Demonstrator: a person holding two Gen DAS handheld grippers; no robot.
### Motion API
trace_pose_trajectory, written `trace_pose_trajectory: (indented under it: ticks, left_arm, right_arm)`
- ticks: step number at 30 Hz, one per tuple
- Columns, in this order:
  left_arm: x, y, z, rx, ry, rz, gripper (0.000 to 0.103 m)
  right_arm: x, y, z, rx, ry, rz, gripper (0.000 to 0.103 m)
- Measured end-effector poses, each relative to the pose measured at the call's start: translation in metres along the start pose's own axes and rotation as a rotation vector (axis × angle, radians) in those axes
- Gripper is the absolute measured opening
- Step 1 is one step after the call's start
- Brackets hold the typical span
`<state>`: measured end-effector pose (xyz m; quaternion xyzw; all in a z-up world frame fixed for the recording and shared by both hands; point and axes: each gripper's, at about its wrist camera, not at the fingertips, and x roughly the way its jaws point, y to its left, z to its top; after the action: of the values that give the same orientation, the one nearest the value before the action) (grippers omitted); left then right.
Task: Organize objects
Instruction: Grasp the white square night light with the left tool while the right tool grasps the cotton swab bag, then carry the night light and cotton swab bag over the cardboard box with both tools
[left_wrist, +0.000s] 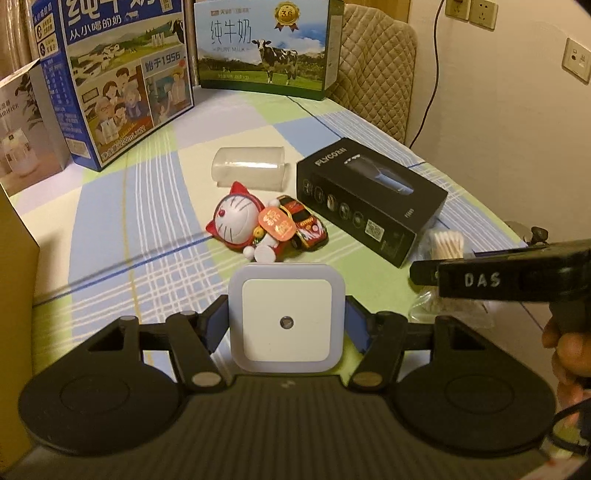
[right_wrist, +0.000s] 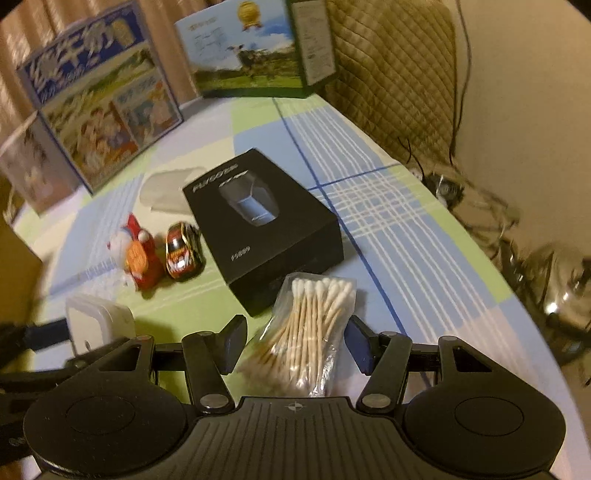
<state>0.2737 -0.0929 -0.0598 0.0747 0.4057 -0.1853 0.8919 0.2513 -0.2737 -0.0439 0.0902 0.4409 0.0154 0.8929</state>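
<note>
Gripping a square white night light (left_wrist: 286, 319) between its pads, the left tool (left_wrist: 286, 325) holds it above the surface (left_wrist: 155, 236). The right tool (right_wrist: 295, 341) straddles a cotton swab bag (right_wrist: 308, 332) beside the black box (right_wrist: 264, 225); pad contact cannot be told.

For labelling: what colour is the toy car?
Red and black with yellow markings; clearest in the left wrist view.

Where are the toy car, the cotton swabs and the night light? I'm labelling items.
toy car (left_wrist: 303, 222): left wrist view, roof.
cotton swabs (right_wrist: 314, 328): right wrist view, bundled sticks.
night light (left_wrist: 286, 317): left wrist view, white front face.
</note>
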Motion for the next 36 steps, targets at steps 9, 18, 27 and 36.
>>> trace_pose_trajectory:
  ticks: [9, 18, 27, 36]
  left_arm:
    - [-0.010, 0.005, -0.012, -0.026, 0.005, 0.011, 0.060]
    - [-0.028, -0.001, -0.026, -0.037, 0.015, 0.018, 0.060]
    - [-0.058, -0.003, -0.023, -0.084, -0.002, 0.051, 0.060]
    - [-0.104, -0.001, -0.030, -0.142, 0.003, 0.097, 0.060]
  right_arm:
    - [-0.012, 0.000, -0.013, -0.021, 0.015, 0.017, 0.021]
    - [-0.041, 0.000, -0.024, -0.042, -0.010, 0.097, 0.021]
    - [-0.064, 0.003, -0.034, -0.035, -0.052, 0.148, 0.020]
    - [-0.103, 0.023, -0.038, -0.083, -0.082, 0.207, 0.020]
